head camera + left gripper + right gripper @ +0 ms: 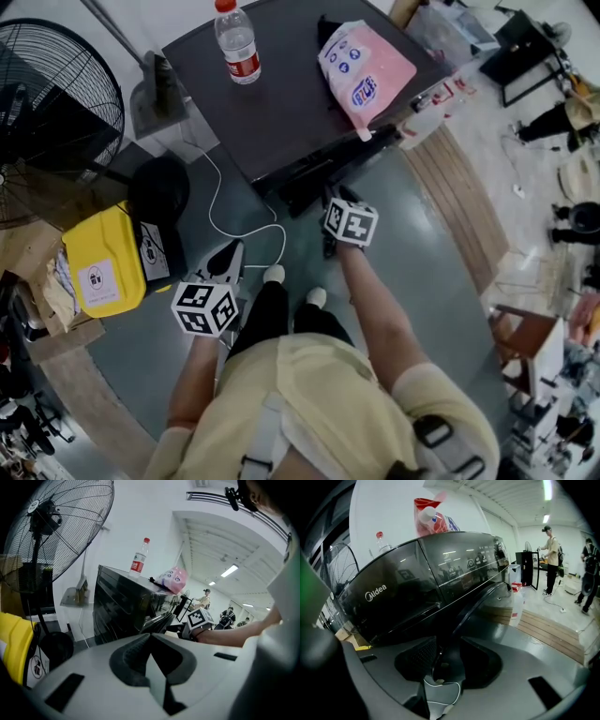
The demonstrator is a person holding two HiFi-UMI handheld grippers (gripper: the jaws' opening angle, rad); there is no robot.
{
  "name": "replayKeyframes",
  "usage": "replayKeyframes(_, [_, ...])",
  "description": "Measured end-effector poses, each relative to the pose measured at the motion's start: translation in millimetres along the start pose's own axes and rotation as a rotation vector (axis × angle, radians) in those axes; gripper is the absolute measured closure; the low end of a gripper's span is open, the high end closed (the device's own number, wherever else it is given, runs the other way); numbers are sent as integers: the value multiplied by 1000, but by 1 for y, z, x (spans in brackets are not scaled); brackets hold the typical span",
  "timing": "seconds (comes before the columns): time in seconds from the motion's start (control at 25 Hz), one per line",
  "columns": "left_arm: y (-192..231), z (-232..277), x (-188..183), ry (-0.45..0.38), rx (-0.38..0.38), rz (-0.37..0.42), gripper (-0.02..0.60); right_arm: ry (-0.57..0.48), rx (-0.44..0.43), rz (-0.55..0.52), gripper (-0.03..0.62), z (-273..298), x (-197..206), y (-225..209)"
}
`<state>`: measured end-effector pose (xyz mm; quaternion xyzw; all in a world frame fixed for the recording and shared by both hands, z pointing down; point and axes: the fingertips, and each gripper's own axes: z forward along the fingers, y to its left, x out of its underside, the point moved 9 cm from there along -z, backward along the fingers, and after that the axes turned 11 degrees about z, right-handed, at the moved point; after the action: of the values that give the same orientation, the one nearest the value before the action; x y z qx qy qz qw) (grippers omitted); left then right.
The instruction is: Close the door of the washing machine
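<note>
**Pointing at the Open Washer Door**

Looking down on a big black fan [47, 112] and a yellow box [103, 258] at the far left. Holding the left gripper [149, 636] low near the box, fingers pressed together on nothing. Facing the black washing machine [281, 103], carrying a water bottle [237, 42] and a pink bag [366, 70] on top. Pointing the right gripper [447, 648] at the door [478, 604], hanging partly open at the machine's front, fingers a little apart around its edge.

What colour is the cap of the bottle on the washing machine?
Red cap, clearest in head view.
</note>
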<state>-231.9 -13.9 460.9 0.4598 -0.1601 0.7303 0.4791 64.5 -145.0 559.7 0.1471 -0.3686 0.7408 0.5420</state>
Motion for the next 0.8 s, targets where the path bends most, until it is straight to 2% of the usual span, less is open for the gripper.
replayKeyframes(0.44, [-7, 15, -16, -8, 17, -4, 591, -13, -123, -7, 451, -48, 1, -1])
replayKeyframes(0.8, [-12, 20, -21, -15, 24, 0, 591, -24, -215, -71, 451, -90, 2, 13])
